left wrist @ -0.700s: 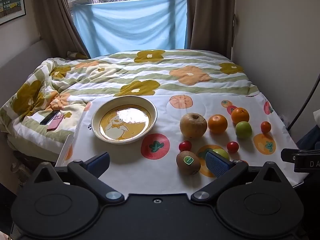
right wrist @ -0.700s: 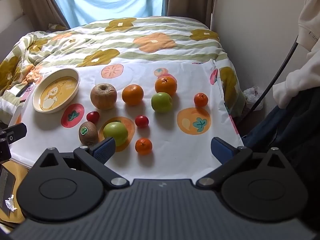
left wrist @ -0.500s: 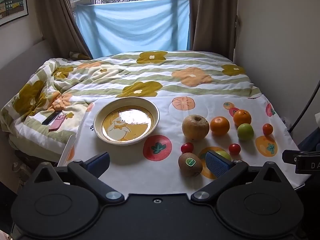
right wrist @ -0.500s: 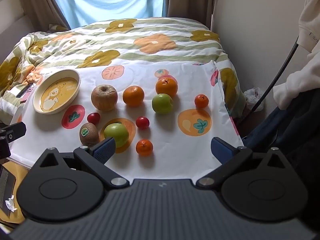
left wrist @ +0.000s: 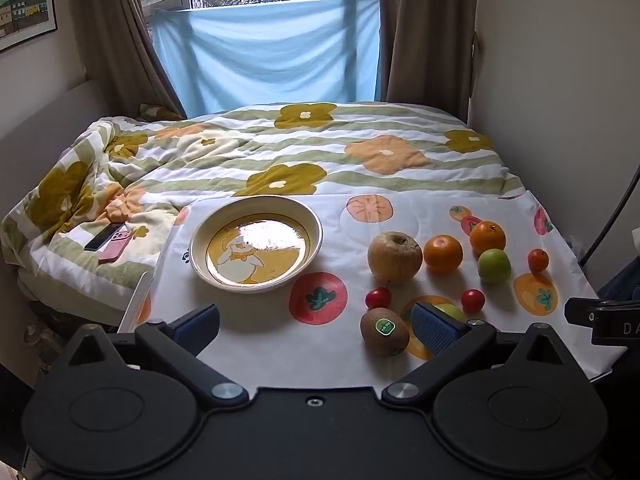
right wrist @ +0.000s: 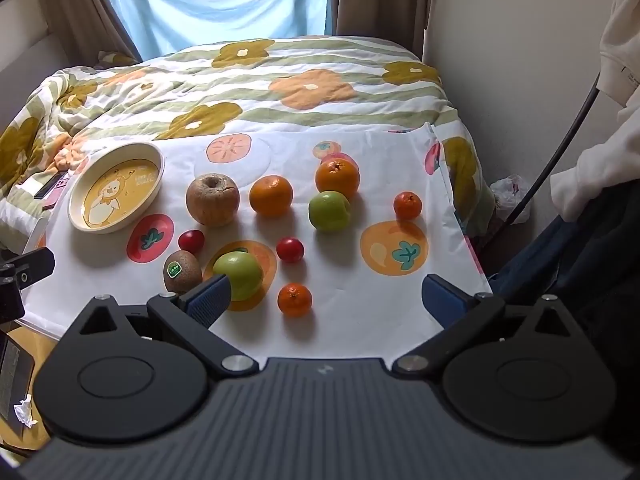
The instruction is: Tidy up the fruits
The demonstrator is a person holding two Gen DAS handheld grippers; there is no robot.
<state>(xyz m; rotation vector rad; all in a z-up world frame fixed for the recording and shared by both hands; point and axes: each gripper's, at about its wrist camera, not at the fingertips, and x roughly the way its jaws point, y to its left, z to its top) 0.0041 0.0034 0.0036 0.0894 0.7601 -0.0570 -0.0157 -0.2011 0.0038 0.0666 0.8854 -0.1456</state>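
- Jaws of both the left gripper [left wrist: 314, 320] and right gripper [right wrist: 326, 294] gape fully, holding nothing.
- Bowl [left wrist: 256, 203] sits empty; every fruit, kiwi [right wrist: 182, 271] included, lies on the cloth [right wrist: 352, 320]. Nothing sorted yet.

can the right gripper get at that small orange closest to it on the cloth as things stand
Probably yes. The right gripper is open with nothing between its fingers, and the small orange lies straight ahead in that gap. It sits apart from the green apple and the cherry tomato, so nothing blocks the way.
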